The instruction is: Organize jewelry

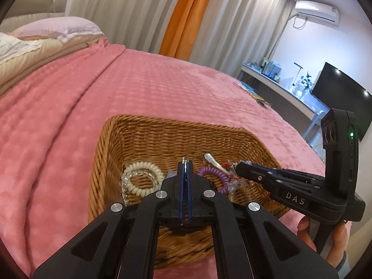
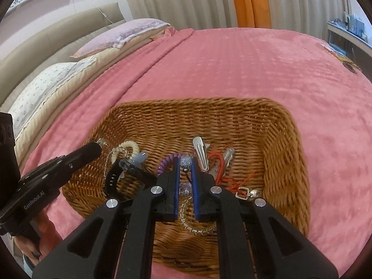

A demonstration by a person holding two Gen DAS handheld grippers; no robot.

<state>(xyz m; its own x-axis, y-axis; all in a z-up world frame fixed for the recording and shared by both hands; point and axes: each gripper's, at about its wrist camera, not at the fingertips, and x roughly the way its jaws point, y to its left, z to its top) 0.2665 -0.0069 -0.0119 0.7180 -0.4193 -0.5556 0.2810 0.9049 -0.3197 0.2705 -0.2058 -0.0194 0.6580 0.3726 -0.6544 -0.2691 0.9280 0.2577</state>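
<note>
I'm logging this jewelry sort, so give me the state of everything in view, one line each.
Left gripper: shut, fingers pinching a small silvery piece, over the basket.
Right gripper: shut on a sparkly bead.
Wicker basket: upright on the pink blanket, holding the jewelry.
Cream coil bracelet: lying loose in the basket.
Purple coil bracelet: lying in the basket, partly hidden.
Silver hair clip: lying closed.
Red cord: tangled.
</note>
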